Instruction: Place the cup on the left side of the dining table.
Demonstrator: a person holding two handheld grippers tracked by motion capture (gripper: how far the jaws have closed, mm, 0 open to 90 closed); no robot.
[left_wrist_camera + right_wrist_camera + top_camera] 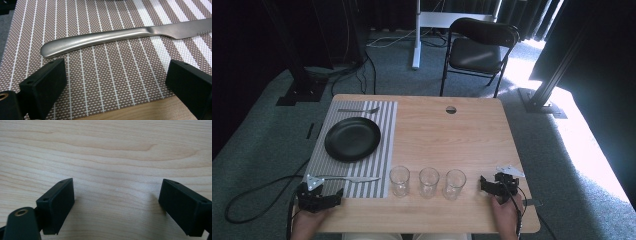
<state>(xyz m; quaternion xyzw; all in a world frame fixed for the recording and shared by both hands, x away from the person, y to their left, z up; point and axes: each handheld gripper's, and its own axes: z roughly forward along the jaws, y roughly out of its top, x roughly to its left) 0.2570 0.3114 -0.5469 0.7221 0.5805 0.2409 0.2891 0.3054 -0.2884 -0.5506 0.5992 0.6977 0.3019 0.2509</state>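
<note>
Your left gripper (115, 82) released, jaws wide, hovering at striped placemat (105, 82) near edge. Table knife (120, 37) lies just ahead, handle end nearest, long axis crosswise to jaws. Right gripper (116, 200) released over bare surface (105, 150), well apart from knife; left is nearer.

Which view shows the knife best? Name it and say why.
The left gripper view: the knife lies close, just beyond the open left claw, handle and blade root sharp on the striped placemat. The high view shows it small. The right gripper view faces bare table.
</note>
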